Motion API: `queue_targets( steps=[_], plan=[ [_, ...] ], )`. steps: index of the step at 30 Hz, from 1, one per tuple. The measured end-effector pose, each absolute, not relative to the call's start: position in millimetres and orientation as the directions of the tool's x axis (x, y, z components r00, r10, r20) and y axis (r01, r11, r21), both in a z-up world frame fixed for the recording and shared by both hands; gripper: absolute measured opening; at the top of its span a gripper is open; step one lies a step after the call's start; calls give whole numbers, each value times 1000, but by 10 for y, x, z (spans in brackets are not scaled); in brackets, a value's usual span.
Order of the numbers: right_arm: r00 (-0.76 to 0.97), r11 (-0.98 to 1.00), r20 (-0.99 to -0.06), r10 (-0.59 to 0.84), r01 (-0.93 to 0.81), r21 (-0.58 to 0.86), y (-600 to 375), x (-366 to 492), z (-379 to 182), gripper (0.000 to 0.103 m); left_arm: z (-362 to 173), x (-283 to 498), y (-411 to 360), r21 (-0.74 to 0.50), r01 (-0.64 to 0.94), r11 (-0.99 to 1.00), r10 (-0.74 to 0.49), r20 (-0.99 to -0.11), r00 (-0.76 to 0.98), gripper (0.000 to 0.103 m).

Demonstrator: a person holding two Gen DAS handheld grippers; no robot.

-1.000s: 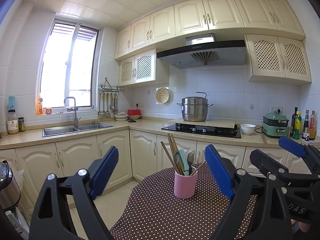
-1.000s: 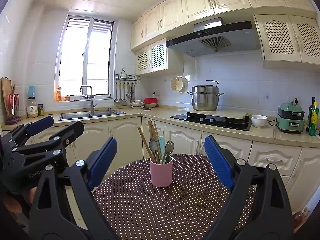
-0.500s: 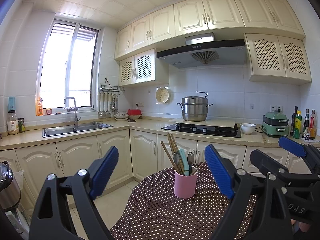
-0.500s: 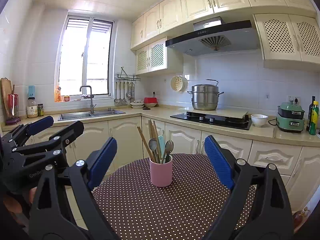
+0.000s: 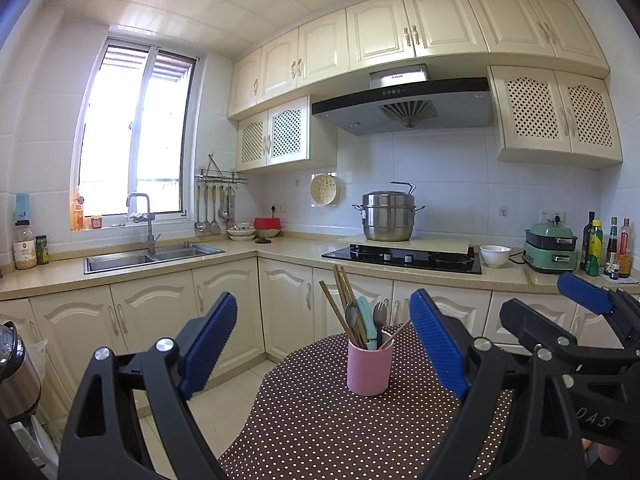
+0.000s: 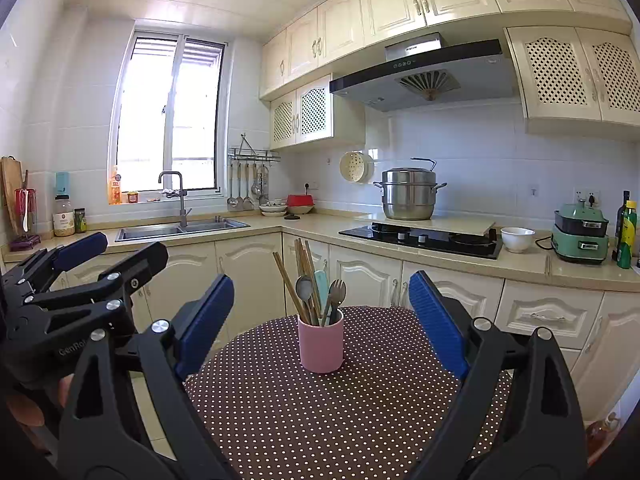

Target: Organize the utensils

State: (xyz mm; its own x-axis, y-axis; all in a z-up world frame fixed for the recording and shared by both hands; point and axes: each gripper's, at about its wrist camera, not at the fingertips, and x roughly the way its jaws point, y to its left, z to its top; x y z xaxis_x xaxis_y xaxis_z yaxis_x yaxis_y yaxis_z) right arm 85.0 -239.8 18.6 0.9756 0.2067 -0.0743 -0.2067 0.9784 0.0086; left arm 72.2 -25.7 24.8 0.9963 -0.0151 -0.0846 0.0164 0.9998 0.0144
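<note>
I see a round surface (image 6: 320, 420) in brown polka-dot cloth. My left hand-held gripper (image 5: 324, 344) and right hand-held gripper (image 6: 322, 324) hover spread, empty. Near the far edge stands an upright pink cup (image 6: 321, 344); wooden chopsticks (image 6: 290, 284), spoon (image 6: 304, 286) and fork (image 6: 338, 290) point upward, leaning left.

Bright daylight blows out the window (image 5: 134, 132); sharp focus, fisheye-curved dark corners.

A steel steamer pot (image 5: 388, 216) sits centre frame, a green cooker (image 5: 551, 247) right, a sink (image 5: 152, 255) left.
</note>
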Motion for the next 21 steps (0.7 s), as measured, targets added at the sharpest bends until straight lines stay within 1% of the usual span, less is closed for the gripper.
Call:
queue_targets(
  steps=[9, 21],
  plan=[
    [976, 980, -88, 197, -196, 18, -2422, 905, 106, 88, 190, 809, -285, 22, 21, 1000, -18, -105, 994, 87],
    [977, 981, -85, 194, -193, 19, -2451, 1082, 128, 89, 202, 975, -328, 35, 13, 999, -9, -104, 995, 87]
  ],
)
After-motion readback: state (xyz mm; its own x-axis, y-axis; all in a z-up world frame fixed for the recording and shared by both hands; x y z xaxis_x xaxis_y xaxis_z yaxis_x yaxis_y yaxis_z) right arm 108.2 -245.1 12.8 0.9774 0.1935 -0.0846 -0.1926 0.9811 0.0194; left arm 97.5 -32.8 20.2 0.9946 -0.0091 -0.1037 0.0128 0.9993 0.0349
